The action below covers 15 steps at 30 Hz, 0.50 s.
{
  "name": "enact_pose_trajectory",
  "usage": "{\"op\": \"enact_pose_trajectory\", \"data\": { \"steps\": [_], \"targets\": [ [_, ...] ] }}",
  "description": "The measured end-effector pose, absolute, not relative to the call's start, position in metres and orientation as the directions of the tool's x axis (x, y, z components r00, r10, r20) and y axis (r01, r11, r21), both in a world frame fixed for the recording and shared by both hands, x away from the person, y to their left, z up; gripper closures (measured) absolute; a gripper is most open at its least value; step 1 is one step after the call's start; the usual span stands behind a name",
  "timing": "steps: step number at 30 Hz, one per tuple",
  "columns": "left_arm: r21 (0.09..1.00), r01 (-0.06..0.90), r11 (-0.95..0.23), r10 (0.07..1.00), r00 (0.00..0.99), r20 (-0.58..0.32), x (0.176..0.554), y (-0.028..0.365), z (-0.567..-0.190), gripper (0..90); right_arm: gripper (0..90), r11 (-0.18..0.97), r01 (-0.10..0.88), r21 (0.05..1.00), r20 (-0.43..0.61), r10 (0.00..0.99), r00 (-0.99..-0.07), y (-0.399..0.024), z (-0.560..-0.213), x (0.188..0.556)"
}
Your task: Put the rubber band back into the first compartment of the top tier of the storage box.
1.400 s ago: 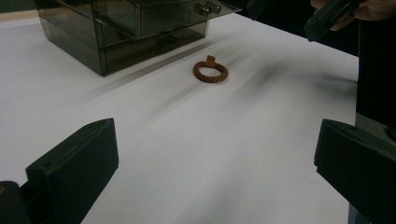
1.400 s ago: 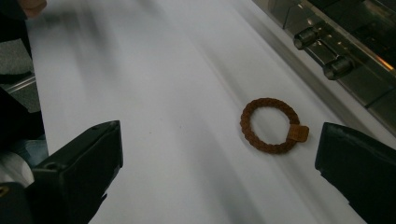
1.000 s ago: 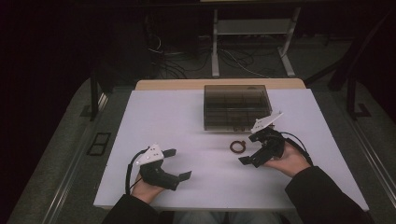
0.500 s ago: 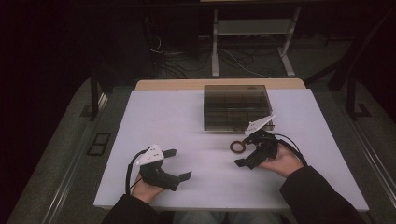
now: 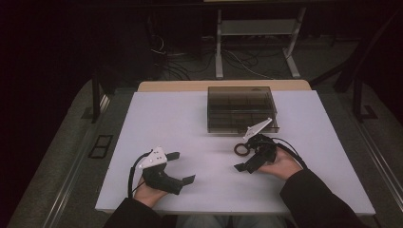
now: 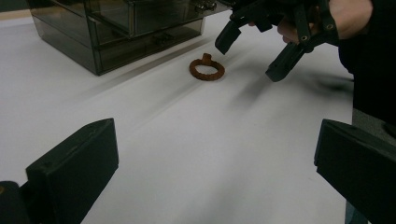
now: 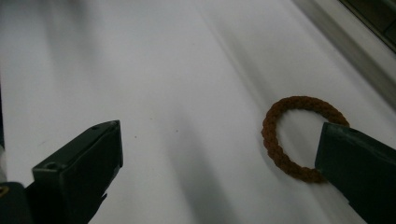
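A small brown braided ring lies flat on the white table, just in front of a smoky clear drawer box. My right gripper is open and held low beside the ring, its jaws pointing left. In the right gripper view the ring lies by the right jaw, which hides part of it; nothing is between the jaws. My left gripper rests open at the front left, holding nothing. The left gripper view shows the ring, the right gripper over it, and the box.
The box stands at the back middle of the table, its drawers closed. A wooden strip borders the table's far edge. Beyond it, a metal stand and cables stand on the dark floor.
My right gripper has moved left and a little toward the front, so its jaws now reach the ring. The left gripper and the ring have stayed put.
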<state>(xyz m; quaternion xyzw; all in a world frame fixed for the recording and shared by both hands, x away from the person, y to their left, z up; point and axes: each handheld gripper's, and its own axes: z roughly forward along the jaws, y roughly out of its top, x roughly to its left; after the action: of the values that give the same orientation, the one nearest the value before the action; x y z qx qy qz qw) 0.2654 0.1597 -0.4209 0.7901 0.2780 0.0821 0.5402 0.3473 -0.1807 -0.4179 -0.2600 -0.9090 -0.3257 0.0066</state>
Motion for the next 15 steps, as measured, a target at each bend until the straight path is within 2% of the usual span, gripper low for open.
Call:
{"op": "enact_pose_trajectory", "data": {
  "steps": [14,15],
  "targets": [
    [0.899,0.347,-0.269,0.522,0.837,-0.167,0.265,0.159,-0.421,0.0,0.6,0.664,0.486,0.569,0.172,0.482,-0.859,-0.178,-0.436,0.359],
    [0.899,0.345,-0.27,0.521,0.837,-0.165,0.265,0.159,-0.421,0.0,6.2,0.663,0.489,0.567,0.173,0.485,-0.858,-0.178,-0.437,0.359]
  ]
}}
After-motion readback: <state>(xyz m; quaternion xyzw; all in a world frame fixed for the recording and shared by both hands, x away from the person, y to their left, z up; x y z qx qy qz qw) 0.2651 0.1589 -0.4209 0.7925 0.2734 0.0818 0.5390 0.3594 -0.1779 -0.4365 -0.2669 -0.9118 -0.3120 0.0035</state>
